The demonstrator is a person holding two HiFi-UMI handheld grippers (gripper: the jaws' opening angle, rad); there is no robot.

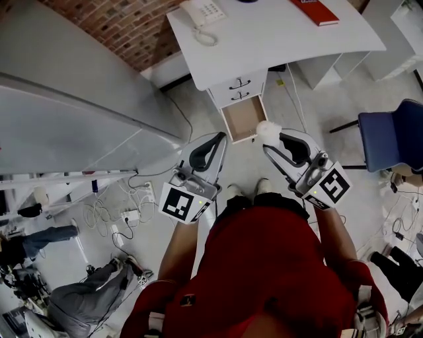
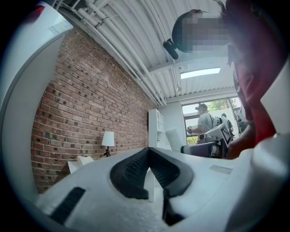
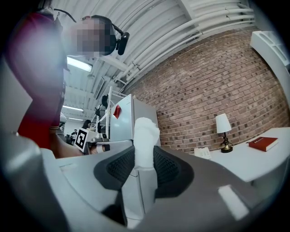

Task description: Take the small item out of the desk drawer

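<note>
A small white item (image 1: 267, 129) is pinched in my right gripper (image 1: 271, 141), just right of the open bottom drawer (image 1: 242, 119) of the white desk (image 1: 277, 39). In the right gripper view the white item (image 3: 146, 136) sticks up between the black pads of the right gripper (image 3: 144, 157), which are shut on it. The drawer's brown bottom shows bare. My left gripper (image 1: 221, 137) hangs in front of the drawer on its left side. In the left gripper view the left gripper (image 2: 148, 152) has its pad tips touching, with nothing between them.
A white phone (image 1: 203, 12) and a red book (image 1: 316, 11) lie on the desk. A blue chair (image 1: 390, 135) stands at the right. A grey panel (image 1: 66, 99) fills the left. Cables and a power strip (image 1: 125, 214) lie on the floor.
</note>
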